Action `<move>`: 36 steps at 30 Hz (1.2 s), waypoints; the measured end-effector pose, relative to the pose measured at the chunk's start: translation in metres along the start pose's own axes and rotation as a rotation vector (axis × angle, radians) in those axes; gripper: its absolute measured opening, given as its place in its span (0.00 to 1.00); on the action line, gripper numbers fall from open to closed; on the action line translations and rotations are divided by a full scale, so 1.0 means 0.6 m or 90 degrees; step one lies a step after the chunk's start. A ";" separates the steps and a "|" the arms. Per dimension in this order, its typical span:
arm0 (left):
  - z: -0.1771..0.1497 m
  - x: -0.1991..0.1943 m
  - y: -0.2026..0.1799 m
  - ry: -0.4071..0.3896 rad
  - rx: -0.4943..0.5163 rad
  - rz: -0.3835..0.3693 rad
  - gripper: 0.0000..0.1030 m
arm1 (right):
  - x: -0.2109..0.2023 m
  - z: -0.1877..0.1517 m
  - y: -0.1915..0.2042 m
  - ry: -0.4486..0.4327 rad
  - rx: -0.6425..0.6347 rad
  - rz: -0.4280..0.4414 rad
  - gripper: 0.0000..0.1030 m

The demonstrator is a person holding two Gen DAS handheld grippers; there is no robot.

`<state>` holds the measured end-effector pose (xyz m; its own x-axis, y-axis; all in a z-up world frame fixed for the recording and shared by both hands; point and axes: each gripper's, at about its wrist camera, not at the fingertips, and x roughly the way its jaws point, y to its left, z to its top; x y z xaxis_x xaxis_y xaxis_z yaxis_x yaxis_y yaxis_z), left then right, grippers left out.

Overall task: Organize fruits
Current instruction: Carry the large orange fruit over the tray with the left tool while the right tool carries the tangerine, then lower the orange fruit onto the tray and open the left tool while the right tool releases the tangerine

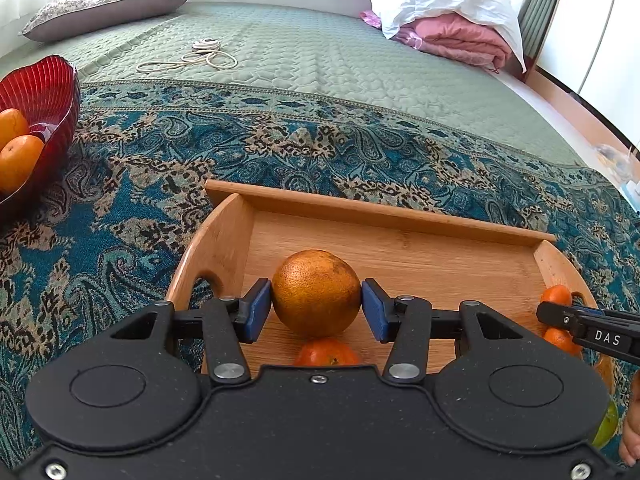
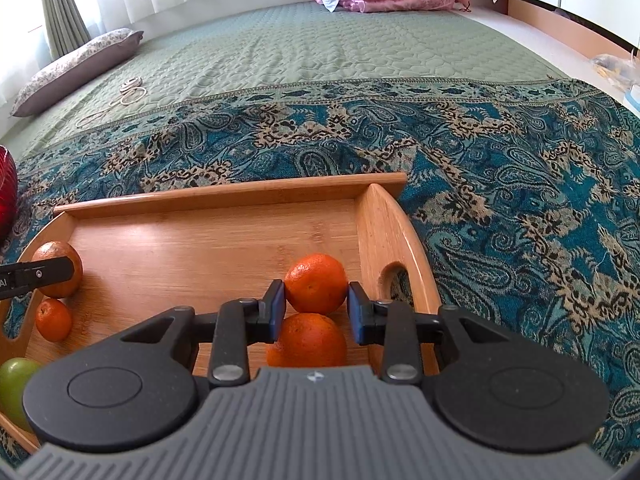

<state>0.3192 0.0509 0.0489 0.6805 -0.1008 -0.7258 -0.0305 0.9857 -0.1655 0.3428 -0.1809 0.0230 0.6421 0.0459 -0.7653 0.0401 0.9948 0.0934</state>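
Over a wooden tray (image 1: 376, 216) on the bed, the left gripper (image 1: 316, 306) clamps a large orange (image 1: 316, 292) and the right gripper (image 2: 316, 308) a tangerine (image 2: 316, 284), each likely needing lifting toward the red bowl (image 1: 52, 92).

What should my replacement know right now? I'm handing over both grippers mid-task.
Left gripper: shut on the large orange in the wooden tray.
Right gripper: shut on a mandarin, tray's right end.
Done: two oranges lie in the red bowl.
Left: both gripped fruits, three more small mandarins, and a green fruit, all in the tray.
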 end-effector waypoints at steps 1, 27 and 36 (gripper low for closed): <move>0.000 0.000 -0.001 0.000 0.001 0.000 0.46 | 0.000 0.000 -0.001 0.000 0.001 0.001 0.36; -0.004 -0.018 0.012 -0.016 0.005 0.006 0.45 | -0.002 -0.006 0.000 -0.002 0.008 0.006 0.45; 0.002 -0.068 0.000 -0.065 0.027 -0.010 0.54 | -0.031 -0.015 0.003 -0.033 -0.011 0.010 0.55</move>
<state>0.2923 0.0551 0.0796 0.7516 -0.1039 -0.6513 0.0106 0.9893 -0.1456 0.3240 -0.1789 0.0319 0.6812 0.0576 -0.7299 0.0166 0.9954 0.0940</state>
